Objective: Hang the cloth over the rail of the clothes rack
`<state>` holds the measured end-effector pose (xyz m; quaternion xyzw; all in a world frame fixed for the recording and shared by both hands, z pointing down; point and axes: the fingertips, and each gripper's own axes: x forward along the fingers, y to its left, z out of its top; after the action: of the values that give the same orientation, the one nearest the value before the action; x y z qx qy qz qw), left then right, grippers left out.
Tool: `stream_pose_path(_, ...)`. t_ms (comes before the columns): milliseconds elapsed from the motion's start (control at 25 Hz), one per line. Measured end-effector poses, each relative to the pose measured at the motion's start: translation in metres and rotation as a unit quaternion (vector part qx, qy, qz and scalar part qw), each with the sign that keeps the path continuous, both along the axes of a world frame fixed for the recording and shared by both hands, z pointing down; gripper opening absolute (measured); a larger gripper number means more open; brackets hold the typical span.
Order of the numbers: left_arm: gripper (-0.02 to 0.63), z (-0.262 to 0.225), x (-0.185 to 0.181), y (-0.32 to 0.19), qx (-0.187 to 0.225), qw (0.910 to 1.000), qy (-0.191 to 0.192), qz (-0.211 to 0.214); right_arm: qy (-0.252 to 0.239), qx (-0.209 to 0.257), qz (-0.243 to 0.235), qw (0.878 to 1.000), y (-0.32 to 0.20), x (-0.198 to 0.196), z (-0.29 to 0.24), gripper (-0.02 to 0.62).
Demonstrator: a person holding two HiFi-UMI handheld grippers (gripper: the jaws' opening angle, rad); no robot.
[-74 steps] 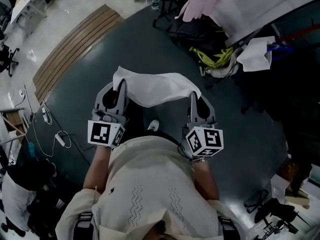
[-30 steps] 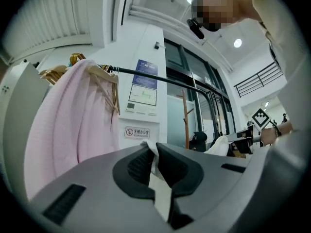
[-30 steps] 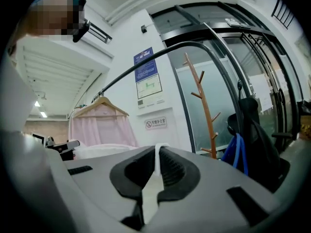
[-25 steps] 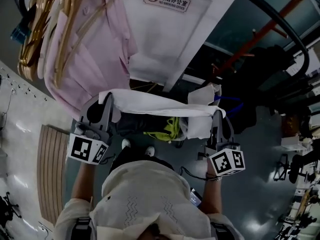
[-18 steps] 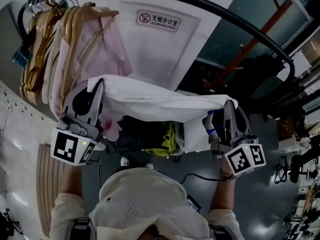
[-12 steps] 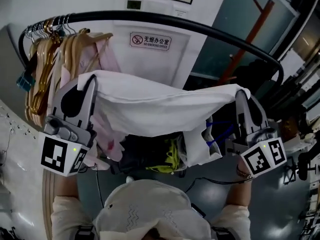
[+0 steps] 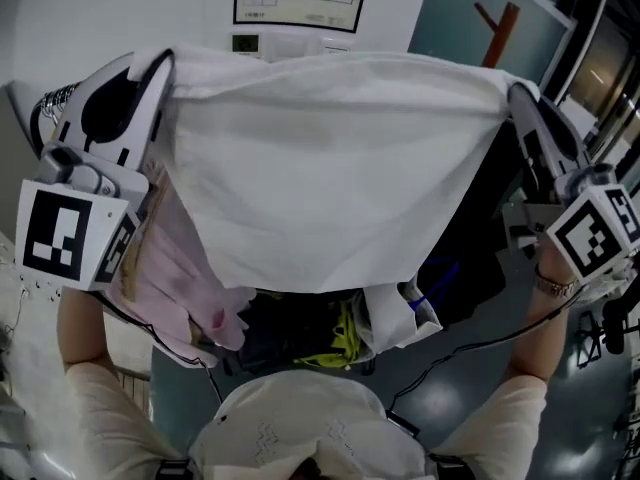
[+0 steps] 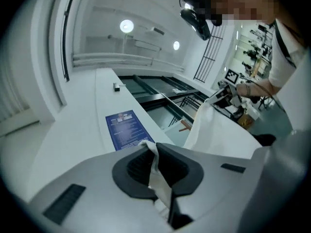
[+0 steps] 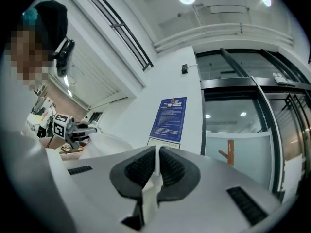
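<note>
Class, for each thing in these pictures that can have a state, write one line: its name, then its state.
Cloth, held up and spread wide, lower edge hanging free.
Left gripper, shut on one top corner of it.
Right gripper, shut on the other top corner.
Pink shirt, hanging, partly covered by the cloth.
</note>
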<state>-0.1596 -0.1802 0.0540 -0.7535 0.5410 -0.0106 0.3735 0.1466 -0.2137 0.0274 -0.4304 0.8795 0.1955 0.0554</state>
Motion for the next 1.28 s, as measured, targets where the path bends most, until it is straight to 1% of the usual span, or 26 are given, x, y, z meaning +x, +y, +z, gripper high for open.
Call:
stream_pose_path(80, 0.018, -0.025, 0.000, -0.019, 0.018, 0.9995, -0.018, -0.019, 0.001, 0.006, -0.014, 1.000, -0.016, -0.001, -0.025, 0.021)
stream_pose_path(200, 0.018, -0.054, 0.002, -0.040, 0.033, 0.9987, -0.030, -0.026, -0.003, 0.022, -0.019, 1.000, -0.026, 0.000, -0.046, 0.021)
stream_pose_path(280, 0.018, -0.061, 0.001, -0.041, 0.041, 0.9976, -0.042, -0.037, -0.007, 0.036, -0.014, 0.999, -0.024, 0.002, -0.052, 0.021)
stream_pose_path(360, 0.018, -0.065, -0.001, -0.038, 0.049, 0.9955, -0.058, -0.057, -0.012, 0.047, -0.005, 0.999, -0.024, 0.004, -0.057, 0.021)
stream_pose_path(440, 0.018, -0.078, -0.002, -0.045, 0.057, 0.9925, -0.076, -0.076, -0.018, 0.050, 0.007, 0.999, -0.036, 0.007, -0.066, 0.021)
stream_pose_path(480, 0.018, -0.088, -0.001, -0.058, 0.056, 0.9912, -0.085, -0.084, -0.021, 0.047, 0.013, 0.999, -0.048, 0.008, -0.074, 0.021)
stream_pose_path(560, 0.018, -0.108, -0.001, -0.099, 0.043, 0.9886, -0.102, -0.101, -0.017, 0.030, 0.021, 0.999, -0.087, 0.006, -0.092, 0.021)
stream_pose_path(640, 0.018, -0.115, -0.006, -0.141, 0.020, 0.9850, -0.120, -0.122, -0.003, 0.001, 0.015, 1.000, -0.126, 0.000, -0.099, 0.021)
stream_pose_path(760, 0.018, -0.096, -0.016, -0.179, -0.026, 0.9762, -0.147, -0.157, 0.039, -0.044, -0.028, 0.998, -0.160, -0.012, -0.081, 0.023)
stream_pose_path(840, 0.018, -0.076, -0.021, -0.193, -0.062, 0.9665, -0.168, -0.184, 0.085, -0.047, -0.043, 0.994, -0.170, -0.017, -0.063, 0.023)
stream_pose_path(920, 0.018, -0.060, -0.022, -0.203, -0.089, 0.9530, -0.198, -0.211, 0.124, -0.049, -0.041, 0.990, -0.176, -0.019, -0.047, 0.023)
stream_pose_path(1000, 0.018, -0.056, -0.024, -0.209, -0.099, 0.9414, -0.224, -0.232, 0.141, -0.062, -0.044, 0.987, -0.182, -0.020, -0.040, 0.034)
stream_pose_path(1040, 0.018, -0.055, -0.024, -0.211, -0.103, 0.9381, -0.231, -0.237, 0.146, -0.070, -0.049, 0.986, -0.183, -0.019, -0.038, 0.050)
stream_pose_path(1080, 0.018, -0.053, -0.024, -0.212, -0.108, 0.9367, -0.234, -0.237, 0.152, -0.078, -0.053, 0.984, -0.184, -0.017, -0.035, 0.073)
stream_pose_path(1160, 0.018, -0.050, -0.022, -0.213, -0.120, 0.9382, -0.229, -0.230, 0.162, -0.088, -0.056, 0.981, -0.186, -0.008, -0.031, 0.108)
stream_pose_path(1200, 0.018, -0.050, -0.022, -0.213, -0.124, 0.9392, -0.225, -0.228, 0.159, -0.086, -0.050, 0.982, -0.189, -0.001, -0.032, 0.120)
stream_pose_path(1280, 0.018, -0.050, -0.022, -0.214, -0.125, 0.9382, -0.223, -0.233, 0.139, -0.074, -0.027, 0.987, -0.195, 0.020, -0.044, 0.124)
